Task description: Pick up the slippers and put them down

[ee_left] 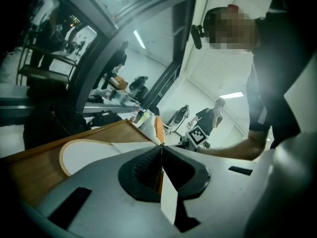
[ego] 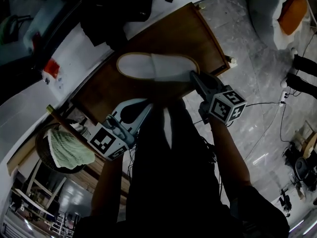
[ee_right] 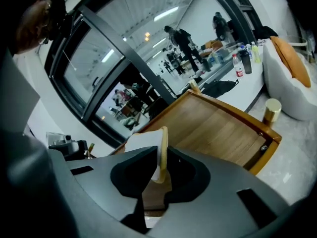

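Head view: right fingers (ego: 197,82) pinch slipper (ego: 158,66) on surface (ego: 198,33); left fingers (ego: 140,112) clamp white strip (ego: 167,128). Settle flat before releasing.

A brown wooden tabletop (ego: 193,33) with a raised rim stands on a grey marbled floor (ego: 257,73). Beside its far edge runs a white surface (ego: 84,53) carrying a small red thing (ego: 51,66) and a black bag (ego: 114,9). To the lower left, a dark round basket (ego: 43,157) holds a pale green cloth (ego: 69,150). Across the floor sits a white cushioned seat (ego: 267,21) with an orange cushion (ego: 292,11) on it, and black cables (ego: 270,118) trail nearby. Bottles (ee_right: 245,61) stand on a white counter farther back.
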Tool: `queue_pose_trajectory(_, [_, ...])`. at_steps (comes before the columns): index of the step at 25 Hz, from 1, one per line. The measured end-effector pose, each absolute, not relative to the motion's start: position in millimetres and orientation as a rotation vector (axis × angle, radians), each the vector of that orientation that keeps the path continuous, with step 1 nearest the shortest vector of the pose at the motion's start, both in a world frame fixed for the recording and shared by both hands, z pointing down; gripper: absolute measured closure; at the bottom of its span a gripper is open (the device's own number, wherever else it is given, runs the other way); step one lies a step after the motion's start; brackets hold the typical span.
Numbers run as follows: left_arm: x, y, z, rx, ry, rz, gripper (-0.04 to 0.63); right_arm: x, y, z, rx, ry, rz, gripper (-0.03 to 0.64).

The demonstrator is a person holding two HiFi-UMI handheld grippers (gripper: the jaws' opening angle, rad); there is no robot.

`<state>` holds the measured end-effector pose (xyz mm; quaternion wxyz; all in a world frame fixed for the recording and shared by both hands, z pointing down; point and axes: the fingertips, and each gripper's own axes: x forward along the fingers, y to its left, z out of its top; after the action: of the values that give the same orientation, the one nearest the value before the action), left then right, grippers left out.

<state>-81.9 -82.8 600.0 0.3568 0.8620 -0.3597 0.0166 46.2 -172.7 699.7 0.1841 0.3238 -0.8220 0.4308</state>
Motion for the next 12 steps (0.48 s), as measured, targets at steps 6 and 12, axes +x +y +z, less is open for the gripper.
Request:
queue_pose_trajectory(6, [-76, -82, 607, 2.222, -0.919, 0.035, 0.581, 49, -177, 718, 0.925, -2.255, 0.998, 0.546])
queue_pose_trajectory(12, [-69, -81, 608, 2.228, -0.911, 0.037, 0.581, 53, -184, 731, 0.930, -2.197, 0.820, 0.511])
